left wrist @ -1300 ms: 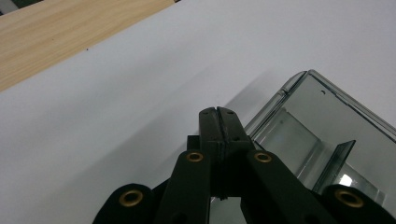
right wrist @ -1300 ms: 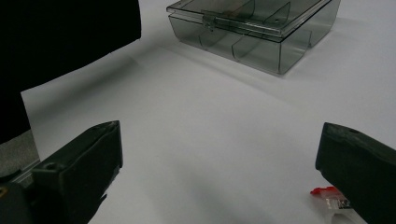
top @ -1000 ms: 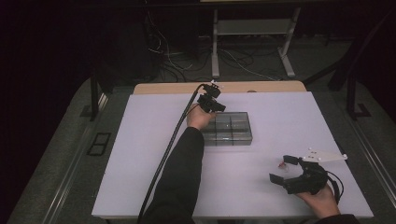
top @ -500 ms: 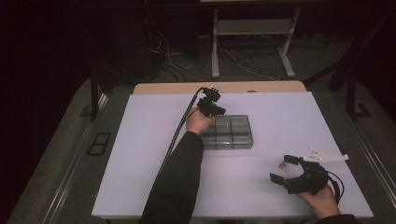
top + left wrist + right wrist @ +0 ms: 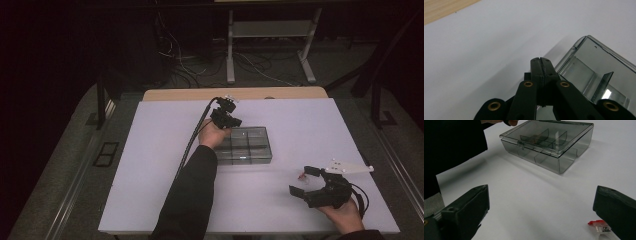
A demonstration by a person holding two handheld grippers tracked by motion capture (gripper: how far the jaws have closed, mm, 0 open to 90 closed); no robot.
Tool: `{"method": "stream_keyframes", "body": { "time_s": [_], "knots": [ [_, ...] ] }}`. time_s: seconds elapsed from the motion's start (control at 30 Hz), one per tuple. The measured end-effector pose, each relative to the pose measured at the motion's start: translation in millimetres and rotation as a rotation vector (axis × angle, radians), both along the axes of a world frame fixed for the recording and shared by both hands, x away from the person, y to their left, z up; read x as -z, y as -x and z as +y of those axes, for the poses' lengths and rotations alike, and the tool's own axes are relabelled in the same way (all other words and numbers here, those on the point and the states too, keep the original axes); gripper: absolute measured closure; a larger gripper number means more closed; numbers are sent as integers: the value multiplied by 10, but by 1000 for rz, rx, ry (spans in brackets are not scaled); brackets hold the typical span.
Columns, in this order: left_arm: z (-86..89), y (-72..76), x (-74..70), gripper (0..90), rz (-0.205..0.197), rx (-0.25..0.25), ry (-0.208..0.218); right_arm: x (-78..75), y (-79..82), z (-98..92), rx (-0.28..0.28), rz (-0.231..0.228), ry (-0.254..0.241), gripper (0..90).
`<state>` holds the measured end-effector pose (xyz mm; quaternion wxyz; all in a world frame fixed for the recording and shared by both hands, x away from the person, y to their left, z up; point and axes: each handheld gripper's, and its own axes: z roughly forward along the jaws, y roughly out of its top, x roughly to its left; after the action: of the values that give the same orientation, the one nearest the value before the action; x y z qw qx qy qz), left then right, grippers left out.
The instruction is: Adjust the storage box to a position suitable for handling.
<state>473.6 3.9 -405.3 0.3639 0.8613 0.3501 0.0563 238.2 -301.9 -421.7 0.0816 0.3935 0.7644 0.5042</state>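
Your left claw [image 5: 541, 62] has its jaws pressed fully together with nothing between them, and the smoky clear compartment box [image 5: 246, 145] sits on the white surface [image 5: 150, 165] just beside its tip, lid down. Your right claw [image 5: 304, 181] rests well apart from the box with its jaws spread wide and empty; a small red-and-clear piece [image 5: 599, 226] lies right by one jaw.

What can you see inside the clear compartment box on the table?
Inside the clear box only its dividers show through the closed lid; one far compartment holds something dark, too dim to identify.
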Motion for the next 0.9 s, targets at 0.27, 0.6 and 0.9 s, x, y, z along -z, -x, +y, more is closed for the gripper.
{"method": "stream_keyframes", "body": {
  "time_s": [0.27, 0.6, 0.9],
  "knots": [
    [2, 46, -5, 887, 4, 8, 35, 0, 0, 0, -1, 0, 0, 5],
    [-17, 107, -43, 864, -25, -10, 2, 1, 5, -1, 1, 0, -1, 5],
    [143, 233, -175, 706, -43, 4, 37, 3, 6, -3, 3, 2, -2, 5]
  ]
}}
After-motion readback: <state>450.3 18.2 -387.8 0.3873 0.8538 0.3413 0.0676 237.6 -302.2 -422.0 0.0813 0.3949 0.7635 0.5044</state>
